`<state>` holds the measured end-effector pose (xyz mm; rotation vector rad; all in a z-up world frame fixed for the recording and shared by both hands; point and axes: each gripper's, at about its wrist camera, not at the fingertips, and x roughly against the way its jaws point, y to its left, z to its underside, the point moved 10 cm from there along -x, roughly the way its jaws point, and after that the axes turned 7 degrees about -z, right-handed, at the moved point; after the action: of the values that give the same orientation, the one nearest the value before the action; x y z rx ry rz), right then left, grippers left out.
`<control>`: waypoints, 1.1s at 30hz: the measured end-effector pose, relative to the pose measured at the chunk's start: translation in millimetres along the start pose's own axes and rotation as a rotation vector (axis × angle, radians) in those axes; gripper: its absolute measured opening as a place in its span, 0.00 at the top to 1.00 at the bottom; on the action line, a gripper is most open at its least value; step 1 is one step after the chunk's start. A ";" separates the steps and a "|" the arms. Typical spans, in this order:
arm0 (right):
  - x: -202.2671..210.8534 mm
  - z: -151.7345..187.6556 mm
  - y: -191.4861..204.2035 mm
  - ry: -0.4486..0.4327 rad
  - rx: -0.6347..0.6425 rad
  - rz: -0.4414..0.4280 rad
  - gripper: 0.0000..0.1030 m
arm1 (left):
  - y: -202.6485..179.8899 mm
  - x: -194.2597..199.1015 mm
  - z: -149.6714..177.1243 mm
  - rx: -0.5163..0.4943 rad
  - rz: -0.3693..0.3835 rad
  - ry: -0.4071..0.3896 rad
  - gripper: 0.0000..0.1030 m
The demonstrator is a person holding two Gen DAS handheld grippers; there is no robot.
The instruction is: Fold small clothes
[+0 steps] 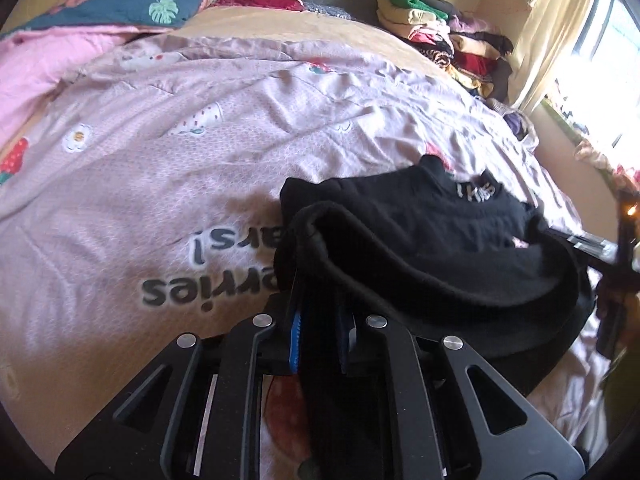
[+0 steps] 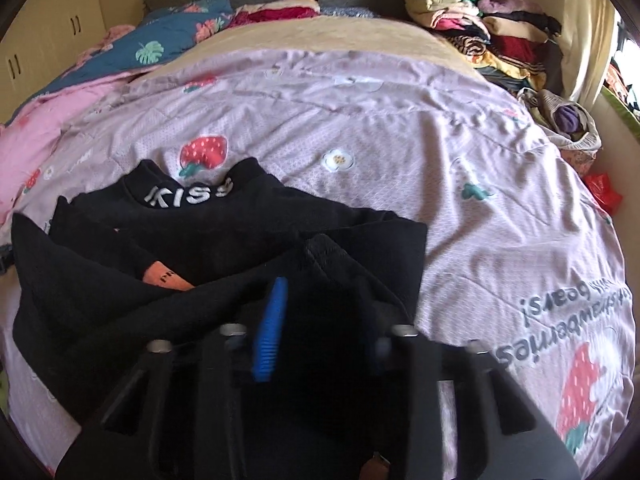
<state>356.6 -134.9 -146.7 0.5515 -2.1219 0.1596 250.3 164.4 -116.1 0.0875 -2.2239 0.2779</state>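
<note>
From the left wrist, the left tool (image 1: 320, 332) is pinched nearly closed on a thick rolled edge of the black garment (image 1: 420, 232); the fabric runs between its blue-padded fingers (image 1: 295, 340) and drapes across the frame to the right. The garment is dark, soft and bunched, with white lettering at its collar, and it lies on the pink strawberry-print quilt (image 1: 160, 152) covering the bed. At the far right edge part of the right tool (image 1: 612, 264) shows, blurred. A stack of folded clothes (image 1: 444, 36) sits at the bed's far corner.

From the right wrist, the right tool (image 2: 320, 340) is narrow, black cloth filling the gap beside its blue pad. The garment spreads left of it, its collar reading "KISS", with an orange label (image 2: 166, 278) showing in a fold. Near the right side of the bed a pale mesh bag (image 2: 568, 124) holds something purple.
</note>
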 end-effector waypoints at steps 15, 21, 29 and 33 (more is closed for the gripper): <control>62.3 -45.1 -40.6 -0.258 -0.206 -0.152 0.96 | 2.2 1.7 -13.9 0.063 0.075 -0.031 0.94; 40.4 -30.4 -76.9 -0.208 -0.313 -0.033 1.00 | 2.4 -4.5 -21.4 0.089 0.095 -0.021 0.94; 25.5 -10.8 -75.6 -0.159 -0.341 -0.093 0.54 | -3.0 -9.0 -25.7 0.105 0.122 -0.012 0.94; 17.4 -16.2 -66.6 -0.138 -0.305 -0.091 0.51 | -3.3 -3.5 -27.5 0.096 0.098 -0.043 1.00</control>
<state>389.8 -194.9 -129.3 0.4865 -2.1953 -0.2563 274.1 167.5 -101.8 0.0374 -2.2606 0.4405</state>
